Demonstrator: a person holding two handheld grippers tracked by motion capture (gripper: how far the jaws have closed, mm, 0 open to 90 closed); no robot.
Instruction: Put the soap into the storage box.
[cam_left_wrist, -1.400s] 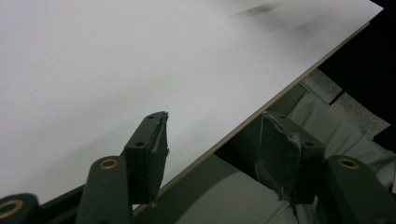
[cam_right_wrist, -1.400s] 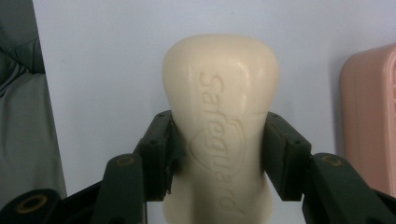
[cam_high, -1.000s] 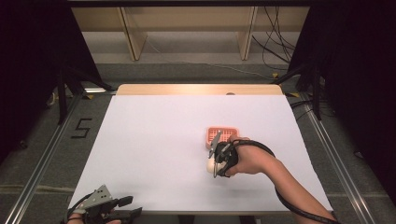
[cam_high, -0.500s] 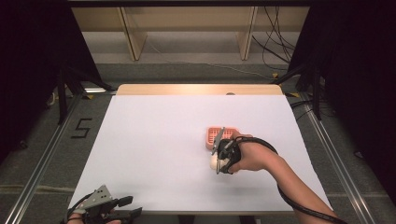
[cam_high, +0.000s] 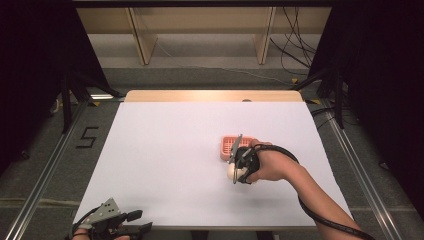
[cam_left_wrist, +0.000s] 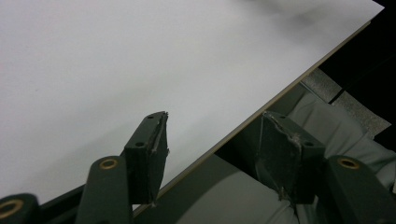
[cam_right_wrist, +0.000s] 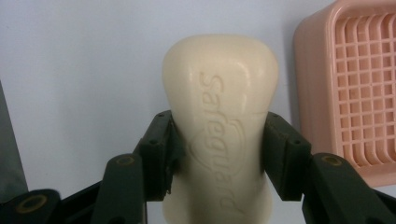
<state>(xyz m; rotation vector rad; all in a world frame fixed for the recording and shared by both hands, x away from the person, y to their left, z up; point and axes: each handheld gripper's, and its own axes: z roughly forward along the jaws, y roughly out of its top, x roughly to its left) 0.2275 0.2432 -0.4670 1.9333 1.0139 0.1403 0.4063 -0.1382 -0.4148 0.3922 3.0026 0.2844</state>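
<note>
White worktop (cam_high: 165, 150), wooden strip along its far edge. Right gripper (cam_high: 239, 165) sits right of centre on the worktop, held by the person's right hand (cam_high: 267, 165), black cable looping back along the forearm. Its jaws are clamped on a cream soap bar (cam_right_wrist: 219, 140), one pad pressed against each long side at the bar's waisted middle; embossed lettering "Safeguard" runs along the top face. In the high view the soap bar (cam_high: 231, 171) shows as a pale lump at the gripper's near end, low over the white surface; contact with the worktop cannot be told. Pink slatted soap dish (cam_high: 231, 146) lies flat on the worktop just beyond the gripper; in the right gripper view the dish (cam_right_wrist: 350, 88) stands just beside the bar, a narrow gap between them, grid floor visible. Left gripper (cam_high: 122, 224) rests at the near left corner of the worktop. Left gripper view: jaws spread wide apart, nothing between them, straddling the worktop edge (cam_left_wrist: 280, 93), with grey fabric (cam_left_wrist: 341, 135) below.
</note>
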